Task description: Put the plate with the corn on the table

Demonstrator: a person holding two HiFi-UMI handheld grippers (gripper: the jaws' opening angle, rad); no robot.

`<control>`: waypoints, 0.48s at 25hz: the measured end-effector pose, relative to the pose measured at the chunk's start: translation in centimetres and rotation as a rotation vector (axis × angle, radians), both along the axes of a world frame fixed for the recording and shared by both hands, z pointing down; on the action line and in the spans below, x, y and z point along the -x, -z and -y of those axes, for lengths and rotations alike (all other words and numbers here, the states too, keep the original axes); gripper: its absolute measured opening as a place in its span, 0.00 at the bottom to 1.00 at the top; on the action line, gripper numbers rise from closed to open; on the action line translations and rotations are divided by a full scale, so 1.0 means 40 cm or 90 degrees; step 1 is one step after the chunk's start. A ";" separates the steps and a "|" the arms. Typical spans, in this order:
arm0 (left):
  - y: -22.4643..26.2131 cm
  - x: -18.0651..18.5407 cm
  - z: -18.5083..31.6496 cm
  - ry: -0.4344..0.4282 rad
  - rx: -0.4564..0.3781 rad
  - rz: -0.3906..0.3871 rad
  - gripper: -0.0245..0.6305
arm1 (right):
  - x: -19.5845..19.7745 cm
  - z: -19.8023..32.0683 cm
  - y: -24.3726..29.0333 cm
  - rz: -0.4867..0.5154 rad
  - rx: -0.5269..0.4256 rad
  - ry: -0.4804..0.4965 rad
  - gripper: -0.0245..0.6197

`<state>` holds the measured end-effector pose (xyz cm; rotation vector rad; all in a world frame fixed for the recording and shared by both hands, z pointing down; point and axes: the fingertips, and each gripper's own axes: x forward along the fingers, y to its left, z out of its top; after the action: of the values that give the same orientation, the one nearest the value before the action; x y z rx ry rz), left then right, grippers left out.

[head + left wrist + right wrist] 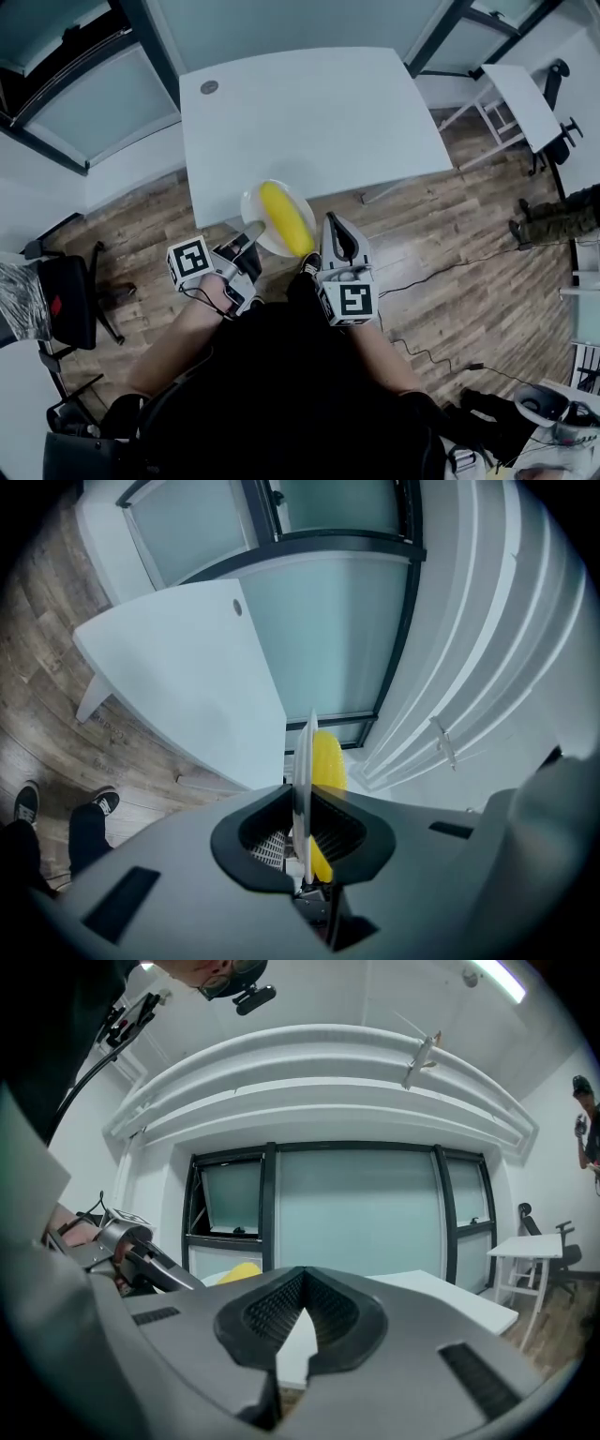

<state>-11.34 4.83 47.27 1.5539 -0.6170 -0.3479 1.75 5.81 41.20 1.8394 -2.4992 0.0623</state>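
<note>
— Yellow corn point(286, 218), a single smooth cob, lies on a thin, round white plate point(251, 208). Its long axis points roughly away from the person.

— And where is the plate?

— Up in the air at the near edge of the pale, flat desk point(309, 112). The left gripper point(251, 232) pinches its near rim between ribbed black fingers point(333, 829). The desk top lies straight ahead of them, so the coming move is likely forward and down.

— The other one?

— The right gripper point(332, 230) hangs just right of the plate, its fingers pressed together and empty.
</note>
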 end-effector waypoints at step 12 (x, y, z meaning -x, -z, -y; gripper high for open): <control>0.007 -0.155 0.270 0.080 -0.008 -0.014 0.09 | -0.118 0.292 0.034 -0.011 -0.018 0.108 0.04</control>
<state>-5.14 -5.98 47.00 1.5254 -0.6992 -0.4639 6.46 -5.85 39.86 1.6217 -2.6461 0.0075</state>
